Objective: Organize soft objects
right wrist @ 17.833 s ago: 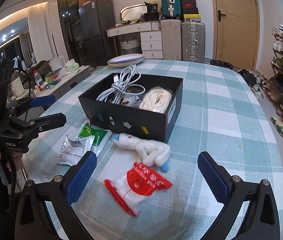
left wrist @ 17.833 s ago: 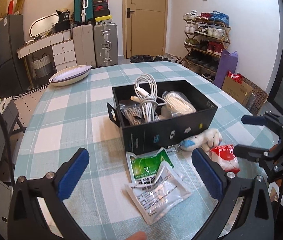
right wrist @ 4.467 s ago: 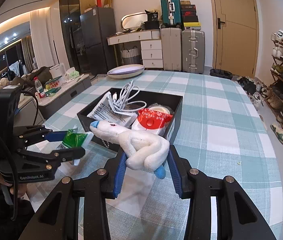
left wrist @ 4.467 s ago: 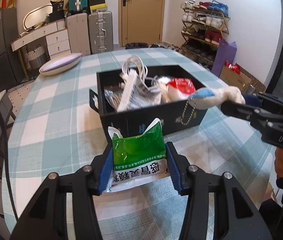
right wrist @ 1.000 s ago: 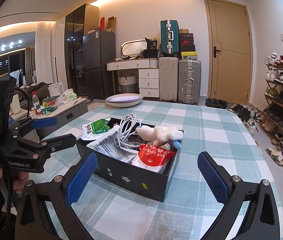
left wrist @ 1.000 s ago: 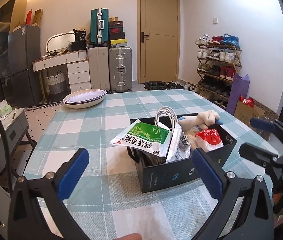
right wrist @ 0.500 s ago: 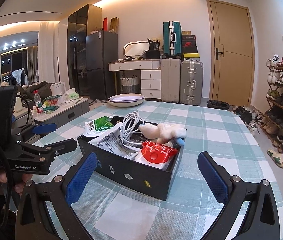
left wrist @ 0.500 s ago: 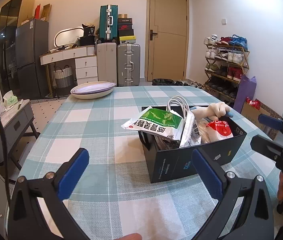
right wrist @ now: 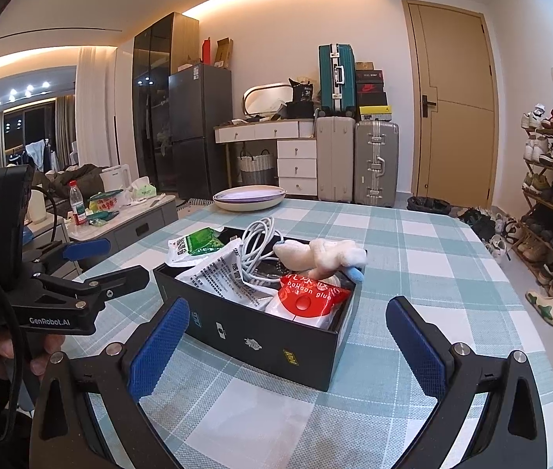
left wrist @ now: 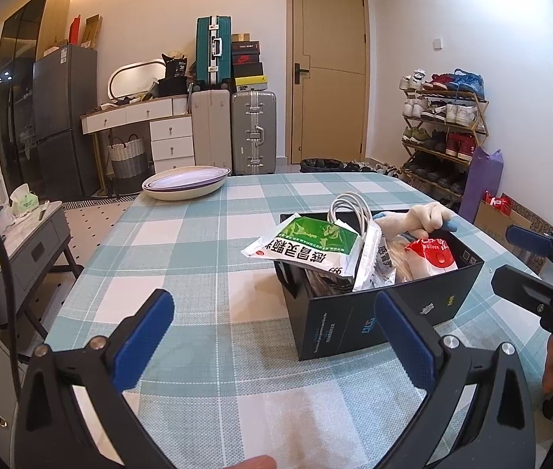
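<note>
A black box (left wrist: 378,324) (right wrist: 261,336) stands on the checked table. It holds a green-and-white sachet (left wrist: 307,244) (right wrist: 194,242) overhanging its left rim, a white printed sachet (right wrist: 229,277), a white cable coil (left wrist: 350,207) (right wrist: 257,242), a white plush toy (left wrist: 421,217) (right wrist: 319,254) and a red-labelled balloon glue bag (left wrist: 430,256) (right wrist: 307,299). My left gripper (left wrist: 272,340) is open and empty, in front of the box. My right gripper (right wrist: 286,336) is open and empty, held back from the box's near side. Each gripper shows in the other's view, the right (left wrist: 530,262) and the left (right wrist: 97,262).
A stack of white oval dishes (left wrist: 184,185) (right wrist: 249,197) sits at the table's far edge. Suitcases (left wrist: 253,133), a white drawer unit (left wrist: 159,129), a shoe rack (left wrist: 444,133) and a grey side cabinet (left wrist: 15,246) stand around the table.
Both grippers have drawn back and lifted a little; the box sits slightly lower and farther right in the left view. Its contents have not moved.
</note>
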A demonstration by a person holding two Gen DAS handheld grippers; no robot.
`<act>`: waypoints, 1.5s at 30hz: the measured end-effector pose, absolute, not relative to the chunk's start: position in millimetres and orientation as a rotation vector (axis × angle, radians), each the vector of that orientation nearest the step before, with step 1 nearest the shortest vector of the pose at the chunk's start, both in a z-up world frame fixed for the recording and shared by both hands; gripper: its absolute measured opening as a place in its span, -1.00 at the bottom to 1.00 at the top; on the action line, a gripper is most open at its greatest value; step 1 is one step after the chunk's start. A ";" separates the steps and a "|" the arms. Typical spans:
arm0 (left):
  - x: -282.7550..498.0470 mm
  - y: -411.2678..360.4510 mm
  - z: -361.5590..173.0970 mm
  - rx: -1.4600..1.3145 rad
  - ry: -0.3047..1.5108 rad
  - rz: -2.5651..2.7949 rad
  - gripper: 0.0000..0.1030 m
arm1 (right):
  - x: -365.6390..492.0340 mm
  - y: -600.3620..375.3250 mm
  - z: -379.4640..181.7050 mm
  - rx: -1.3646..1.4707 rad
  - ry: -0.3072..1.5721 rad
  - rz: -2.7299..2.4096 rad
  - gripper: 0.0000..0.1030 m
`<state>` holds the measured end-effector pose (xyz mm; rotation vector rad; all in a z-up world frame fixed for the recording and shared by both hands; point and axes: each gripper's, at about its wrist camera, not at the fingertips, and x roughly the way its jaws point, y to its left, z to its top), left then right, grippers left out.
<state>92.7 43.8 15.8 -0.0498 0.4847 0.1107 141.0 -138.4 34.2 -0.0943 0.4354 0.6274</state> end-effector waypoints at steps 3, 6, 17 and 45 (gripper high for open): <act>92.1 43.7 16.0 -0.053 0.484 0.112 1.00 | 139.4 -139.3 34.6 -0.094 0.421 0.625 0.99; 91.8 44.0 16.0 -0.057 0.483 0.110 1.00 | 138.2 -138.6 35.1 -0.098 0.417 0.626 0.99; 91.1 45.2 15.1 -0.064 0.489 0.109 1.00 | 136.9 -140.4 36.5 -0.089 0.412 0.628 0.99; 91.3 46.0 14.9 -0.065 0.490 0.110 1.00 | 135.3 -141.2 36.3 -0.093 0.407 0.628 0.99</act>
